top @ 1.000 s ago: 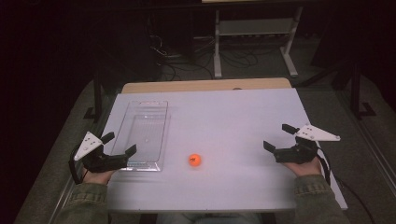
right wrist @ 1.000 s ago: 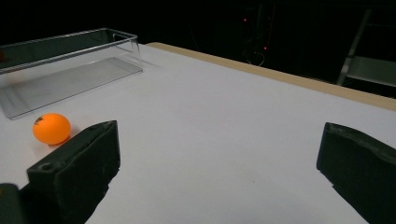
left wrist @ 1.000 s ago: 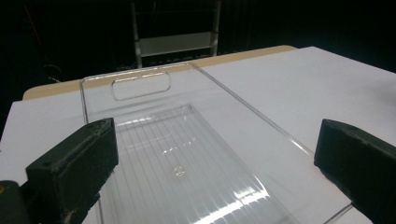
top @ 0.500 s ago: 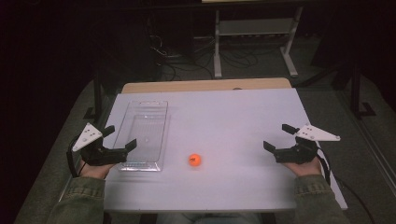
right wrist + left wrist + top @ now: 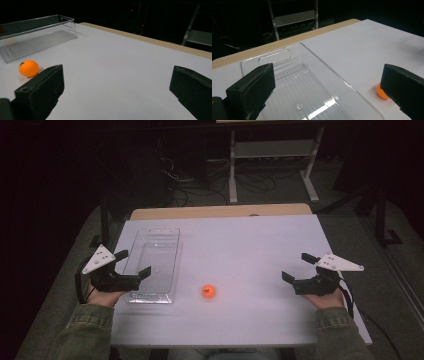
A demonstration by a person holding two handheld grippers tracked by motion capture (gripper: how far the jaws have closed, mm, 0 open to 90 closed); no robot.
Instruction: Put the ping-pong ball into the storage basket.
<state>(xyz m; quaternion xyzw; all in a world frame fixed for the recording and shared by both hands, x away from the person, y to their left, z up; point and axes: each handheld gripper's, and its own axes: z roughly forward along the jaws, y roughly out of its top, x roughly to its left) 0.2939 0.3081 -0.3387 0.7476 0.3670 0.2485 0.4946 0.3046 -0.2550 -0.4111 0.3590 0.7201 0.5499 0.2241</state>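
Presently, the left gripper (image 5: pixel 131 264) is being held with jaws spread wide and empty over the near left corner of the clear tray (image 5: pixel 155 262), probably so the tray can be steadied or the ball reached from that side. The orange ball (image 5: pixel 209 291) is lying on the white table (image 5: pixel 250 245) just right of the tray's near end, outside it. Meanwhile, the right gripper (image 5: pixel 299 267) is being kept open and empty, well apart at the right edge, seemingly in reserve.
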